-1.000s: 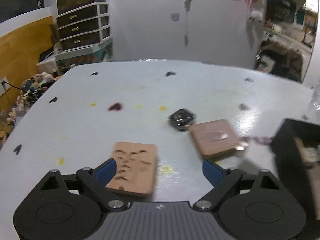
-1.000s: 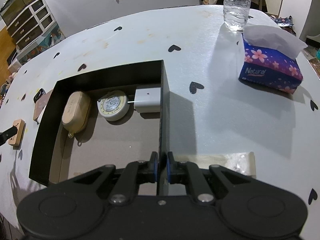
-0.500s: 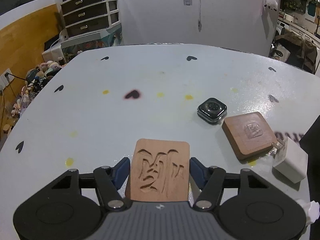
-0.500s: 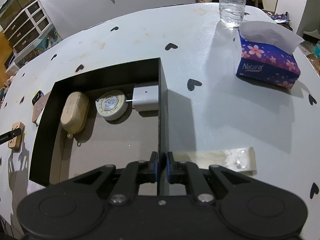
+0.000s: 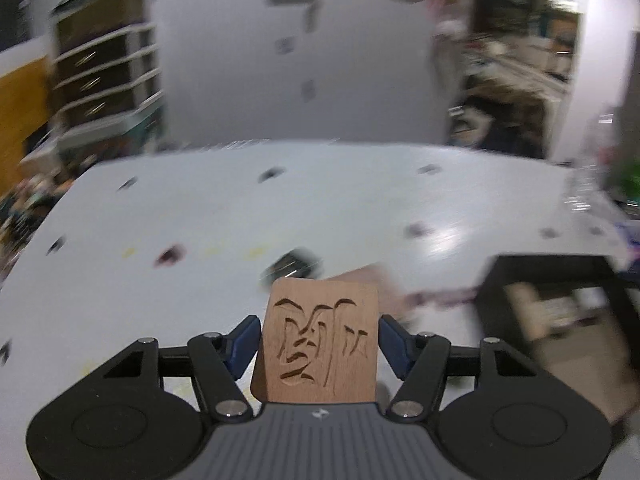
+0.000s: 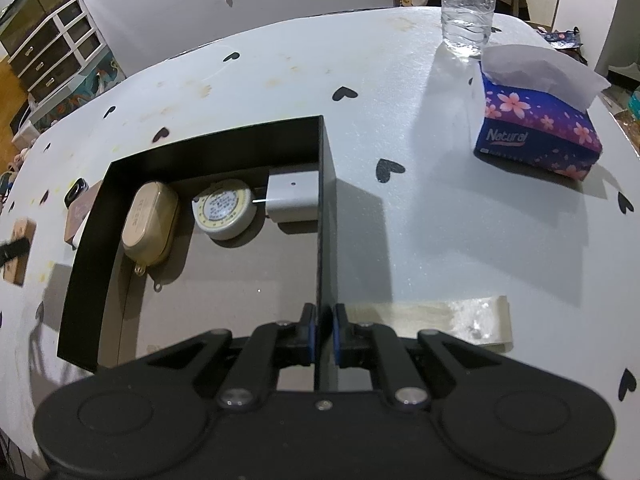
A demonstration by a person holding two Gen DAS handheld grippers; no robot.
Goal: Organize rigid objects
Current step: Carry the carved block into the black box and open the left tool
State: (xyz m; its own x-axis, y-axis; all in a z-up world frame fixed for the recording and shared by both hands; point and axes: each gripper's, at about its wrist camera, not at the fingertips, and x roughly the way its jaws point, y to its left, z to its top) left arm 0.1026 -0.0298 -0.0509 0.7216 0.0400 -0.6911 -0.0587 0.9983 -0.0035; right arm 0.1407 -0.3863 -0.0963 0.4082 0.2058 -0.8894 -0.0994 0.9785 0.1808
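My left gripper (image 5: 320,340) is shut on a carved wooden block (image 5: 318,346) and holds it above the white table; the view is blurred. It also shows at the far left of the right wrist view (image 6: 18,250). My right gripper (image 6: 323,334) is shut on the right wall of a black box (image 6: 324,216). Inside the box lie a beige case (image 6: 150,222), a round tape measure (image 6: 224,208) and a white charger (image 6: 292,196). A smartwatch (image 5: 294,266) and a second wooden block (image 5: 368,276) lie on the table beyond the held block.
A tissue box (image 6: 538,132) and a water bottle (image 6: 468,4) stand at the table's far right. A strip of tape (image 6: 428,318) lies right of my right gripper. The black box shows blurred at the right of the left wrist view (image 5: 560,308).
My left gripper closed on the carved block and lifted it off the table, swinging right toward the box. My right gripper has kept its hold on the box wall.
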